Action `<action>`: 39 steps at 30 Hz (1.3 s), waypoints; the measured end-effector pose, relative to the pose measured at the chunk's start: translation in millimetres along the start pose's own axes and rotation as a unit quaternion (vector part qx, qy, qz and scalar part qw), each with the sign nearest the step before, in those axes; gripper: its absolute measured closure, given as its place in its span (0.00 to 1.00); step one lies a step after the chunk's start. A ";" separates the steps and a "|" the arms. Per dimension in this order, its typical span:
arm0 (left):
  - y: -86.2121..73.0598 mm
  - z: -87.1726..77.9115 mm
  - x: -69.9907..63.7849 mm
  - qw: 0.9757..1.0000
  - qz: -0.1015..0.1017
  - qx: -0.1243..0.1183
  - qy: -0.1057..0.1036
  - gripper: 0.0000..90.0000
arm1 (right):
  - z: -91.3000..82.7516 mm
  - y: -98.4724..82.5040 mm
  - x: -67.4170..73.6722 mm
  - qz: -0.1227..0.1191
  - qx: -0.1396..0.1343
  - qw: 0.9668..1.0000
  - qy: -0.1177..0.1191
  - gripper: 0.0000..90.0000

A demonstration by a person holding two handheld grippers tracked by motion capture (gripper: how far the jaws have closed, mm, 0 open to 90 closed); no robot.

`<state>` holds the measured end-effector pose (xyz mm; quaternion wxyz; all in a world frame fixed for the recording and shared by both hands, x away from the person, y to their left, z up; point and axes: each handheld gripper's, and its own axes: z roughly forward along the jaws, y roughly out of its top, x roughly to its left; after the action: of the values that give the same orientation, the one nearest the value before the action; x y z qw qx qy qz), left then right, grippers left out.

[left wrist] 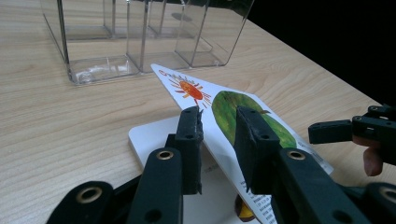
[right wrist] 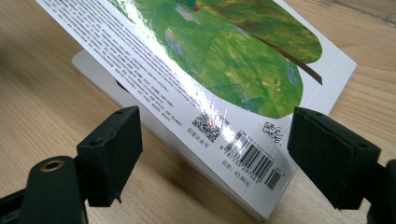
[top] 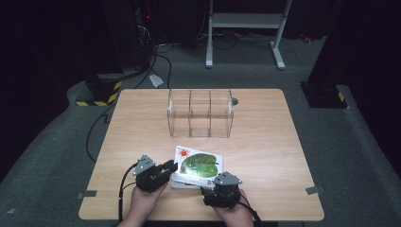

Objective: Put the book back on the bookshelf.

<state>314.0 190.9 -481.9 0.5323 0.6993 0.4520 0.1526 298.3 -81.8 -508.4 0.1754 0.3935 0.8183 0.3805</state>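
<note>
I count one picture book with a green leaf cover lying on one desk. Far of it stands one clear organizer, split into three compartments. I have two tongs, a left one and a right one. On the floor beyond I make out one white frame.

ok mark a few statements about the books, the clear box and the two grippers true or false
1. The left gripper is shut on the leaf-cover book. True.
2. The right gripper is clamped on that book. False: its jaws stand open, either side of the book's corner.
3. The leaf-cover book lies inside the clear organizer. False: it is in front of it, tilted above a white book.
4. The organizer has three compartments. True.
</note>
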 end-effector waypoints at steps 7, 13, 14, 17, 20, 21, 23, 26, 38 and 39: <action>1.9 -1.9 -2.3 1.000 0.003 -0.003 -0.004 0.79 | 1.3 -1.7 -2.5 -0.009 0.008 1.000 -0.015 0.19; 2.3 -2.0 -2.4 1.000 0.003 -0.003 -0.005 0.79 | 3.9 -4.0 -4.4 -0.004 0.019 1.000 -0.025 0.20; 2.2 -1.9 -2.1 1.000 0.003 -0.003 -0.005 0.79 | 4.5 -4.4 -5.2 0.001 0.021 0.999 -0.026 0.20; 1.8 -1.2 -1.2 1.000 0.002 0.001 -0.003 0.79 | 6.5 -5.8 -10.0 0.006 0.025 0.999 -0.024 0.20; 1.4 -0.3 0.1 1.000 0.002 0.005 -0.003 0.77 | 6.9 -6.1 -10.3 0.009 0.026 0.999 -0.023 0.20; 1.0 0.2 1.1 1.000 -0.002 0.007 -0.005 0.77 | 6.9 -6.2 -10.2 0.009 0.028 0.999 -0.023 0.20; 0.4 1.1 4.2 1.000 -0.011 0.010 -0.012 0.74 | 7.1 -6.1 -10.3 0.007 0.028 0.999 -0.023 0.21; 0.3 4.6 10.0 0.999 -0.019 0.023 -0.015 0.68 | 7.9 -7.0 -9.8 0.010 0.033 0.999 -0.023 0.20; -2.9 31.4 22.0 0.993 -0.063 0.082 -0.049 0.50 | 7.8 -7.3 -12.5 0.011 0.033 0.999 -0.023 0.20; -2.5 33.5 21.2 0.993 -0.063 0.086 -0.054 0.50 | 7.7 -7.3 -12.5 0.012 0.034 0.999 -0.022 0.20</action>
<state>347.7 187.4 -502.7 0.5026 0.7199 0.4768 0.0413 307.0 -90.7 -519.1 0.1755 0.4174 0.8218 0.3458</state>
